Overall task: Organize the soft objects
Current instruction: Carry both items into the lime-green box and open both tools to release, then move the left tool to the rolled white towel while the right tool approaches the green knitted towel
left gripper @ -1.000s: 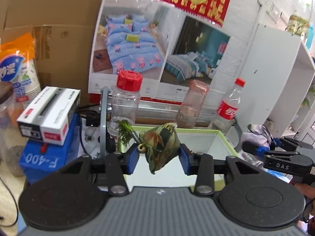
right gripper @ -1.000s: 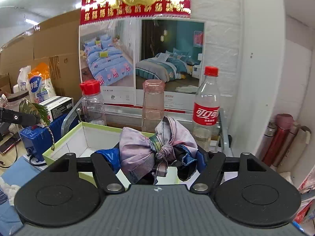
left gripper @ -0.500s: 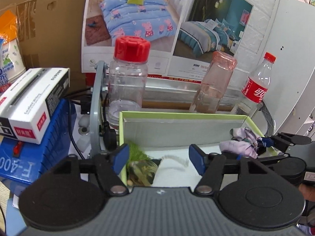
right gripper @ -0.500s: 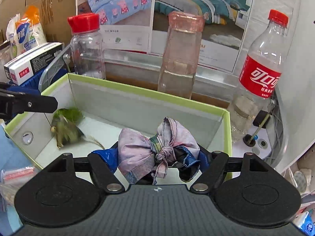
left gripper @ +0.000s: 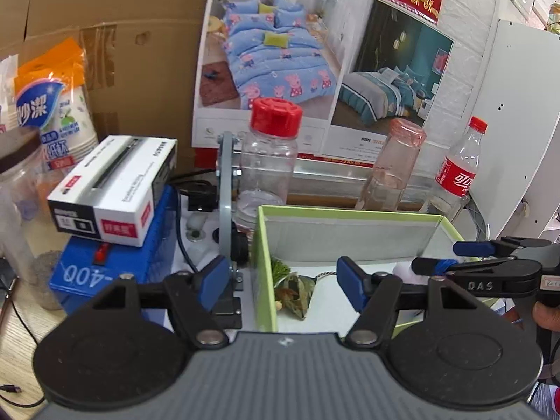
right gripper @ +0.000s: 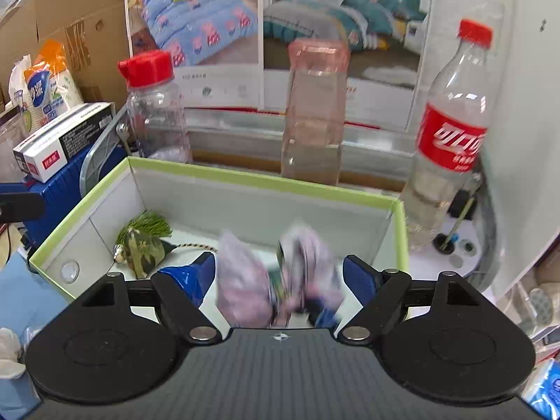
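Left wrist: green-rimmed box (left gripper: 350, 212) before cardboard (left gripper: 105, 35) and posters (left gripper: 315, 52).

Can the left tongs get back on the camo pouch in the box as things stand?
Probably yes. The camo pouch lies on the floor of the green-rimmed box, just ahead of the open left tongs, nothing over it. The near box wall is close, so come from above.

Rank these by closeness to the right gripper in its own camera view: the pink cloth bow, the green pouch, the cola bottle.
1. Pink cloth bow, between the right gripper's jaws.
2. Green pouch, left in the box.
3. Cola bottle, behind the box, right.
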A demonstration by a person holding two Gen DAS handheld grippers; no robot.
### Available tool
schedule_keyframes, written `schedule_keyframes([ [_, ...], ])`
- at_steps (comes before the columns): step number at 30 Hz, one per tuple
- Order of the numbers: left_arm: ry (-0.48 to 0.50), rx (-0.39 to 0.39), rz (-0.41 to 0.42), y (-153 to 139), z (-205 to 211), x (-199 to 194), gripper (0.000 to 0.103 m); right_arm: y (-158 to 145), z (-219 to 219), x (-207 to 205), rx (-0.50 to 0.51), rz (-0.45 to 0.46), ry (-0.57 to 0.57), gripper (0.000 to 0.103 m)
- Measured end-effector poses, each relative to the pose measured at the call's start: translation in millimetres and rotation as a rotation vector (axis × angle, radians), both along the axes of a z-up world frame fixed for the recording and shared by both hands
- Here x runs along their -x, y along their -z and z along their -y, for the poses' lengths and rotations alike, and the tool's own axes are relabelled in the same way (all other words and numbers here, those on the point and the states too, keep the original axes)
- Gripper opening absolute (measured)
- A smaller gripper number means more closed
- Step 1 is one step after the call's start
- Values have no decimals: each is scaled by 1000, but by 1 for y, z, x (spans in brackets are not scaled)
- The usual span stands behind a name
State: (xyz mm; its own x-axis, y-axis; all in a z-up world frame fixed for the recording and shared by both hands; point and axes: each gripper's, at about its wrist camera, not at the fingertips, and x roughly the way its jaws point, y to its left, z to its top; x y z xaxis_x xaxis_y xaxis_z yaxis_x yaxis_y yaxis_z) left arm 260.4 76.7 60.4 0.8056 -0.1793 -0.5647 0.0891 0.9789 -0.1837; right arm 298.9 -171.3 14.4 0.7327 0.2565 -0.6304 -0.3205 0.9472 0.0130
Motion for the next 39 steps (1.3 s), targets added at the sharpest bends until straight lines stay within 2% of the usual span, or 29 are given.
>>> schedule_keyframes([
  [4, -10, 10, -1, -2, -5, 7, 68, -5, -3, 2, 2, -9, -3, 68],
  [7, -12, -14, 7, -2, -9, 20, 69, -11, -7, 15, 25, 21, -16, 68],
  [13, -46, -77, 8, 7, -37, 65, 72, -18, 10, 65, 12, 82, -25, 69],
  [17, -114, -140, -8, 23, -62, 105, 74, -14, 39, 119, -25, 145, 39, 69],
  [20, -173, -167, -41, 41, -74, 128, 75, -2, 67, 162, -86, 180, 131, 70],
  [23, -193, -159, -77, 59, -75, 146, 75, 16, 93, 198, -162, 181, 235, 70],
  [26, -185, -205, -90, 75, -64, 169, 75, 33, 116, 228, -241, 161, 333, 70],
  [29, -118, -260, -102, 86, -54, 184, 75, 47, 131, 251, -268, 135, 397, 70],
  [33, 20, -348, -66, 86, -47, 176, 75, 56, 142, 258, -262, 101, 439, 70],
  [36, 203, -370, -13, 79, -48, 159, 75, 55, 147, 262, -274, 112, 460, 70],
  [39, 491, -336, 3, 76, -56, 142, 77, 54, 149, 266, -295, 125, 469, 70],
])
